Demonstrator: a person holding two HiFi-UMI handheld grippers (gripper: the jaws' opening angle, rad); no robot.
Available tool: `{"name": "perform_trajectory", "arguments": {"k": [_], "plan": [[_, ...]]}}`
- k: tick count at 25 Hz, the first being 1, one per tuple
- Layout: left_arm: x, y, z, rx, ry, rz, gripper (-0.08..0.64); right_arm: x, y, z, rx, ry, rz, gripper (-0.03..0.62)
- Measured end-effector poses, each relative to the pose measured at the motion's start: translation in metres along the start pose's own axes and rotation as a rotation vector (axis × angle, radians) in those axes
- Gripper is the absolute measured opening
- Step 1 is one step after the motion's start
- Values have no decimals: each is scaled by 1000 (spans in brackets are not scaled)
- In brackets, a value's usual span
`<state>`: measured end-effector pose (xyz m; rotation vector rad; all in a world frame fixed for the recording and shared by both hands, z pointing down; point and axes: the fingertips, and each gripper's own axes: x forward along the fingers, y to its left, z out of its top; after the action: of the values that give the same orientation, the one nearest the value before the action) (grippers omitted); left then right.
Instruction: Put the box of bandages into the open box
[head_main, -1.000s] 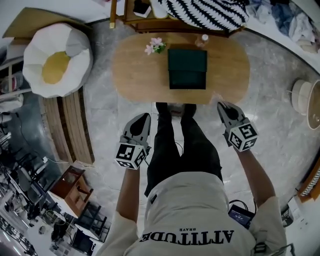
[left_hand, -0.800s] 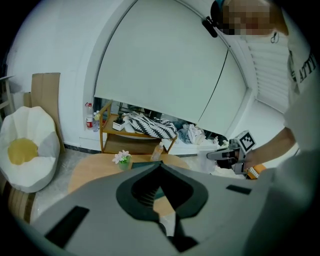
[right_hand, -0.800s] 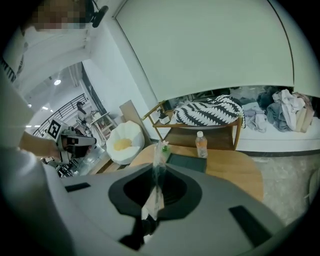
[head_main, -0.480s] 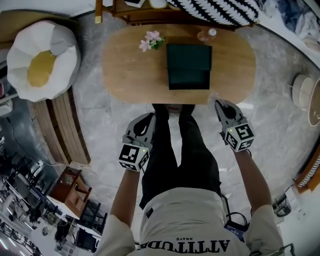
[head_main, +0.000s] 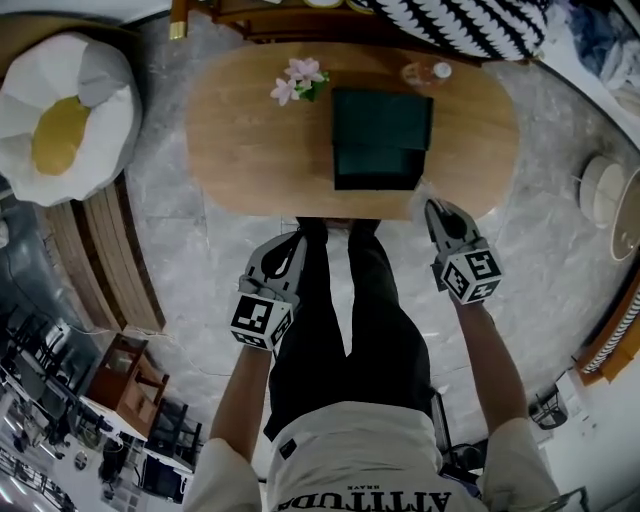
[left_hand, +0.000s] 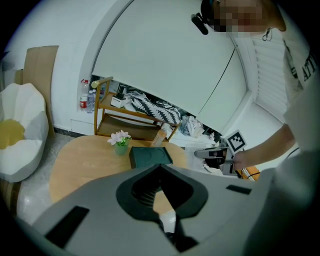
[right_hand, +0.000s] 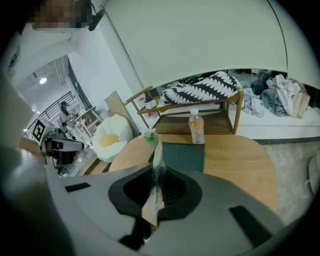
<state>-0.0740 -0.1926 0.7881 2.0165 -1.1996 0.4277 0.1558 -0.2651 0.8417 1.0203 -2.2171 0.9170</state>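
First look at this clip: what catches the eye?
A dark green box sits in the middle of an oval wooden table, pink flowers beside it. Left of the table lies a cushion shaped like a fried egg, white with a yellow centre. The left gripper and right gripper point at the table's near edge.

box (head_main: 382, 137): dark green | table (head_main: 250, 150): light wood | cushion (head_main: 460, 25): black-white zigzag

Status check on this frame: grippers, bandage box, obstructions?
Left gripper, right gripper shut, empty. Green box on table; bandage box not seen. Nothing blocking.
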Motion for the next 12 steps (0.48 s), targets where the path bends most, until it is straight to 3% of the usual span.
{"name": "perform_trajectory", "arguments": {"k": [12], "plan": [[36, 21, -50, -46, 37, -31, 21, 80, -31, -48, 111, 15, -69, 28]]}}
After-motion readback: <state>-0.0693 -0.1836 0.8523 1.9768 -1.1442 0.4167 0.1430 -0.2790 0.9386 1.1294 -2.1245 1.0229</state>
